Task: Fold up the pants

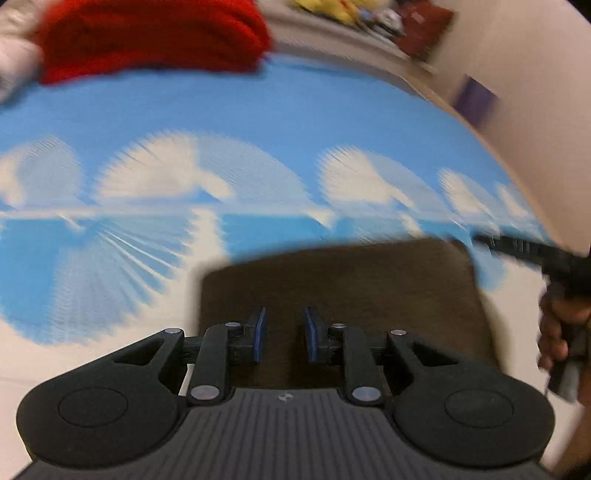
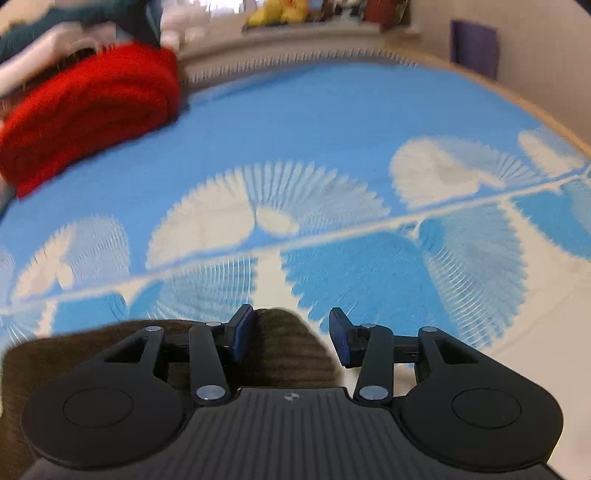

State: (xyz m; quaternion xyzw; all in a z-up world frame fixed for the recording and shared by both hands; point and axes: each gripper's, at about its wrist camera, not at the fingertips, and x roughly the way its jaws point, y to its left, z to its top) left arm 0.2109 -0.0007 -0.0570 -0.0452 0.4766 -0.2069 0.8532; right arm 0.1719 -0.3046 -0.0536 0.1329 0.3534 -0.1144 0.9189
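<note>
The brown pants [image 1: 351, 291] lie folded into a flat rectangle on the blue and white patterned mat [image 1: 258, 110]. My left gripper [image 1: 284, 334] is open above the pants, with nothing between its blue pads. In the right wrist view the pants [image 2: 284, 347] show as a brown corner under and left of my right gripper [image 2: 291, 338], which is open and empty. The right gripper and the hand holding it also show at the right edge of the left wrist view [image 1: 565, 273]. Both views are blurred by motion.
A folded red garment [image 1: 147, 37] lies at the mat's far left, also seen in the right wrist view [image 2: 85, 110], with white and teal clothes [image 2: 55, 33] piled behind it. A shelf with yellow toys [image 2: 280, 13] and a beige wall [image 2: 535, 55] bound the far side.
</note>
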